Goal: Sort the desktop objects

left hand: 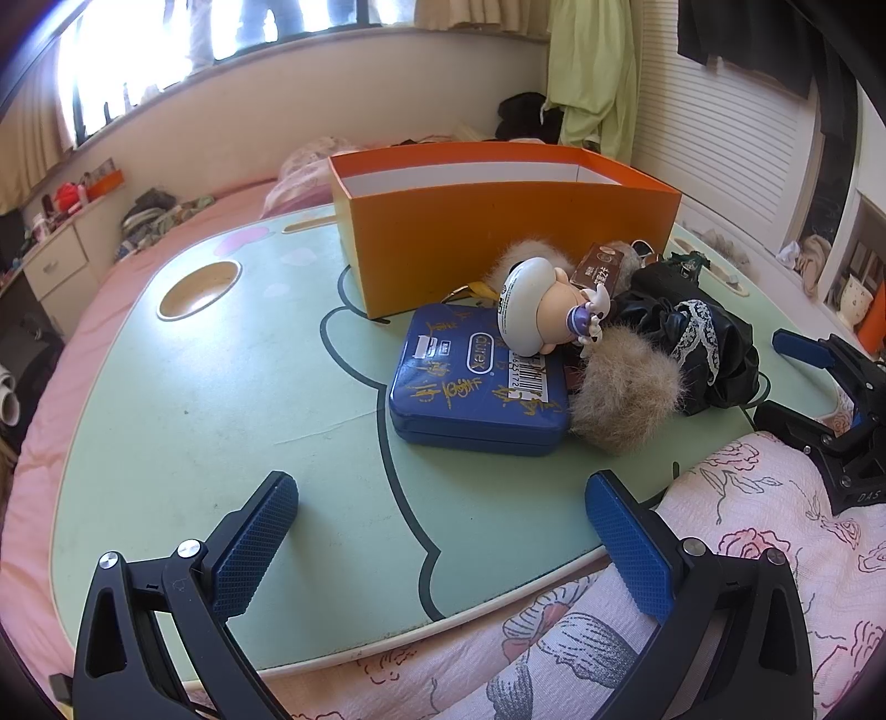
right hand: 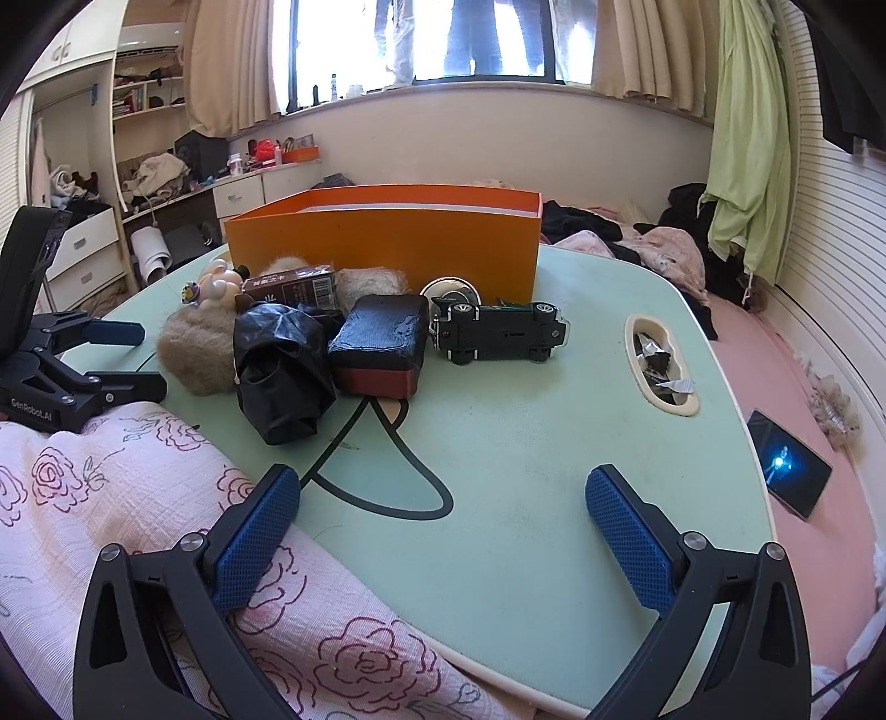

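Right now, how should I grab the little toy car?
The toy car lies tipped, its underside and wheels facing the right gripper, long side across the view. Probably best to come down from above and pinch the narrow middle of its body, between the wheels. The right end is free; a black block crowds the left end.

"durex" on blue tin (left hand: 479,382); "GenRobot.AI" on left gripper (right hand: 119,354).

Bright daylight from the blown-out window (right hand: 421,39) glares off the table (left hand: 221,387); fisheye edges curve and darken.
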A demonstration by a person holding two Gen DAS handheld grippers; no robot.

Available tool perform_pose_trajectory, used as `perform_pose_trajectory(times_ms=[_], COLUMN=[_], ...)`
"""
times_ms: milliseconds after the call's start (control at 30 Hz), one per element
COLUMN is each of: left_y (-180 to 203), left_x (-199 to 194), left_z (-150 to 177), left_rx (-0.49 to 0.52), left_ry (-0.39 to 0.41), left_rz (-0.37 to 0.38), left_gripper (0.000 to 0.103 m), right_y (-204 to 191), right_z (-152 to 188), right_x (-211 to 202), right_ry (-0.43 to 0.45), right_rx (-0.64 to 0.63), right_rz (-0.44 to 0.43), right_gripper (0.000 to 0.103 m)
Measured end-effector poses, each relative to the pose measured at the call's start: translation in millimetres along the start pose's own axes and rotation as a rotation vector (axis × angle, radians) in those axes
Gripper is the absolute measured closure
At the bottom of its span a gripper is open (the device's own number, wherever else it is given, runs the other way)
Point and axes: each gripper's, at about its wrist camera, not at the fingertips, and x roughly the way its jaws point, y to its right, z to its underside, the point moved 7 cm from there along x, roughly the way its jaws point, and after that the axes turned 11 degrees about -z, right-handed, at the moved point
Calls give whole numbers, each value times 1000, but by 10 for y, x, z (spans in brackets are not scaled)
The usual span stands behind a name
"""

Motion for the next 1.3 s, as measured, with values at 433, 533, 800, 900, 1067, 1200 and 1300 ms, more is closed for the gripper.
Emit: perform_pose_trajectory(times_ms=[433, 533, 800, 900, 1067, 1200, 1300], left_y=[-1, -5, -5, -8, -8, -6, -10], left_x=[2, -1, 2, 0, 0, 4, 1], left_z=[1, 3, 3, 5, 5, 4, 6], left_rx=[-3, -4, -6, -6, -8, -9, -9], left_ry=[0, 0, -1, -1, -1, -1, -1], left_rz=[-2, -3, -4, -5, -6, -7, -8], left_gripper=[0, 0, 0, 0, 0, 0, 0], right_y=[5, 6, 7, 8, 9, 10, 11], right_z=[1, 2, 4, 5, 6, 8, 7], right_x=[-2, -2, -2, -2, -2, -1, -2], right_ry=[0, 0, 1, 1, 1, 1, 1], right_rx=[-1, -1, -1, -1, -1, -1, -2], right_rz=[-1, -1, -2, -2, -2, -3, -3], right_gripper=[0, 0, 0, 0, 0, 0, 0])
